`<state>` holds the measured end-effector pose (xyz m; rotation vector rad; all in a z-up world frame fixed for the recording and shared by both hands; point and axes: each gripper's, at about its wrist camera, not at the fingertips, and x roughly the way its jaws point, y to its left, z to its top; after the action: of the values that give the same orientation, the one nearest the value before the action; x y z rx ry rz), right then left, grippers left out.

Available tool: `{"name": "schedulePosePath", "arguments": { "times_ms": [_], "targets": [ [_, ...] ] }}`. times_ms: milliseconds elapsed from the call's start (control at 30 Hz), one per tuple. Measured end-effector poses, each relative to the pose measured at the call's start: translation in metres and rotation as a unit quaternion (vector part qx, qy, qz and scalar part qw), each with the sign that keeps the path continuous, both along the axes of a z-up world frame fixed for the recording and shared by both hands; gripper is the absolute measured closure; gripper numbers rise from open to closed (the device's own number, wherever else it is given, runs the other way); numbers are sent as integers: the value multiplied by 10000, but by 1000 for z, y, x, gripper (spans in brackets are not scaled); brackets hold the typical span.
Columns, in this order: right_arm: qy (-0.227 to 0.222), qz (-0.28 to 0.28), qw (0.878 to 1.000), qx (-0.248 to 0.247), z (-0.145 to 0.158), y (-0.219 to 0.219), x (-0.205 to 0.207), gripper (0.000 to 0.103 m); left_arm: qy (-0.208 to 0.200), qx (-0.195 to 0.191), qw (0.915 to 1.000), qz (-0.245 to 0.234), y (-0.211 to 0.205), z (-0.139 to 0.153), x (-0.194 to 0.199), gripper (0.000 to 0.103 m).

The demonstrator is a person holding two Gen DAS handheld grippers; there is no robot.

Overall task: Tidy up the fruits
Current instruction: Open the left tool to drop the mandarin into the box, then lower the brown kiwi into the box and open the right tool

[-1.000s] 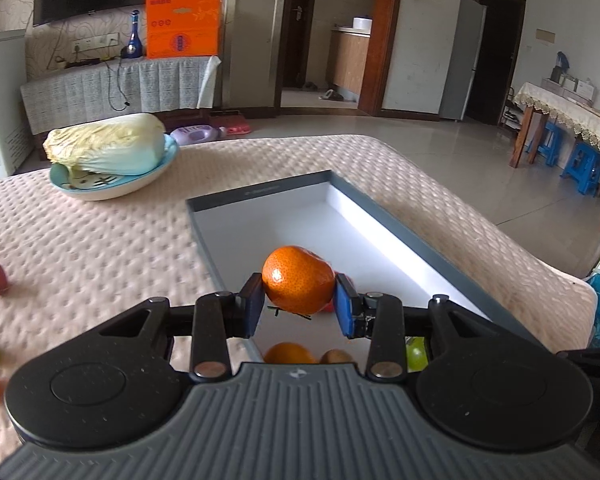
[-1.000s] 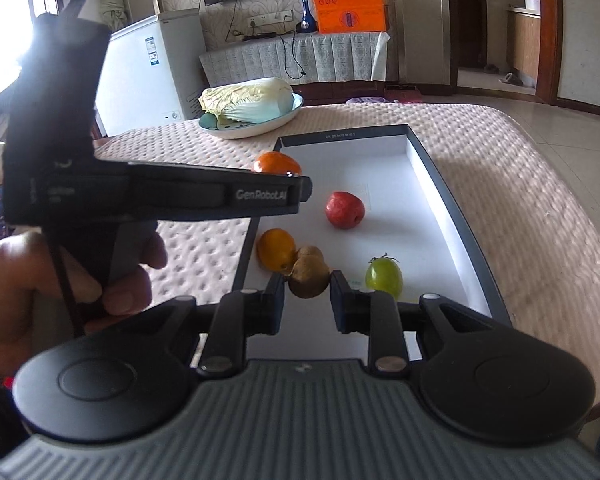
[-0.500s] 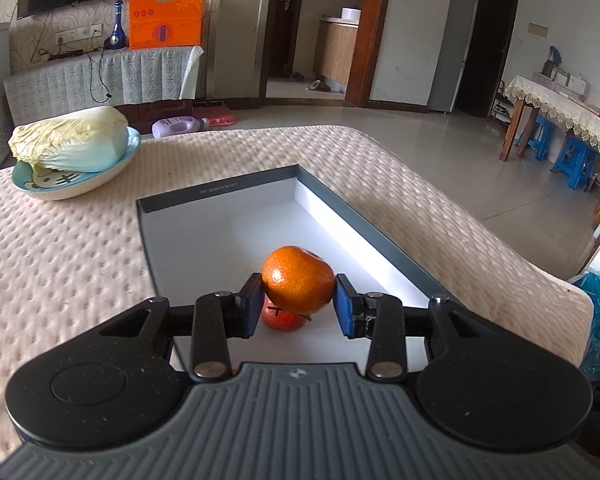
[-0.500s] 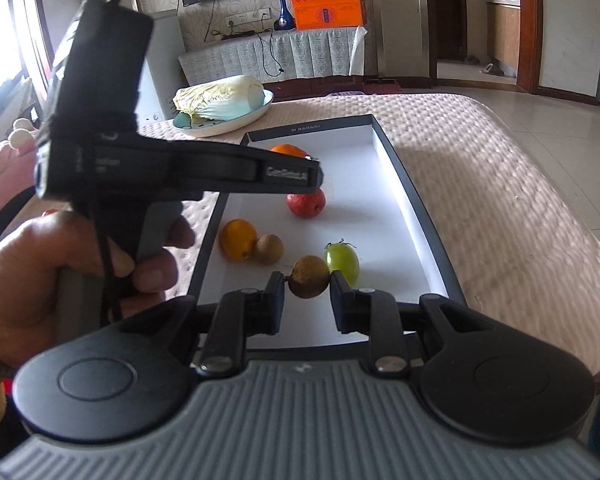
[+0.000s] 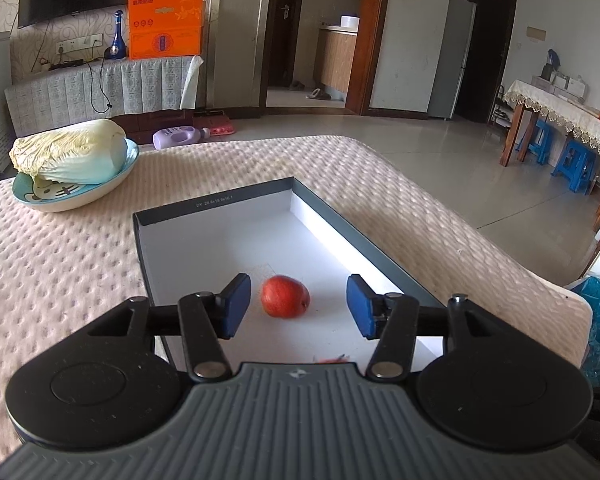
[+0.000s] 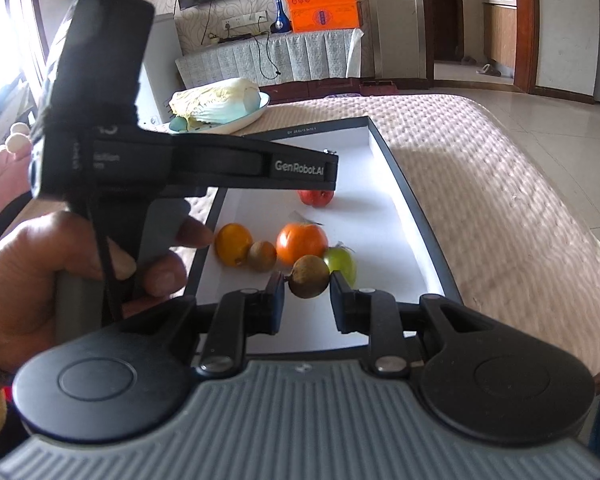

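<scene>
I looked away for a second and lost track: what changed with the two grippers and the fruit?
The left gripper let go of the orange; its jaws are opening, empty, and the orange now lies in the tray by the green fruit. The right gripper stays shut on the brown fruit.

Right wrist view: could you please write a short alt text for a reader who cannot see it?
The right gripper holds a small brown fruit over a shallow white box. In the box lie three orange, brown and green fruits, a tomato and a red apple. A hand holds the left gripper above the box; its jaws are opening.
</scene>
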<state>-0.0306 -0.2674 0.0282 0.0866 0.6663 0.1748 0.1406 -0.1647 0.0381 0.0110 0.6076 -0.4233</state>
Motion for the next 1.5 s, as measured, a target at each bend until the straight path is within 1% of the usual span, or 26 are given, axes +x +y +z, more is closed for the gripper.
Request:
{"name": "schedulePosePath", "arguments": {
  "times_ms": [367, 600, 767, 967, 1233, 1400, 1500],
  "targets": [
    [-83, -188, 9998, 27, -3, 1, 10, 75, -75, -50, 9998, 185, 23, 11, -15, 44],
    [-103, -257, 9996, 28, -4, 4, 12, 75, -3, 98, 9997, 208, 29, 11, -34, 44],
    [-120, -397, 9991, 38, -5, 3, 15, 75, 53, 47, 9996, 269, 37, 17, -48, 44],
    [-89, -570, 9983, 65, -6, -3, 17, 75, 26, 89, 9991, 415, 52, 23, -69, 42],
    [-173, -549, 9983, 83, -6, 4, 22, 75, 38, 145, 9987, 493, 68, 24, -92, 41],
    [-288, -510, 9983, 39, -6, 12, 26, 74, 77, 119, 9986, 503, 76, 21, -97, 41],
    [-286, -510, 9983, 3, -8, 15, 31, 74, 83, 52, 9988, 489, 79, 20, -99, 39]
  ]
}}
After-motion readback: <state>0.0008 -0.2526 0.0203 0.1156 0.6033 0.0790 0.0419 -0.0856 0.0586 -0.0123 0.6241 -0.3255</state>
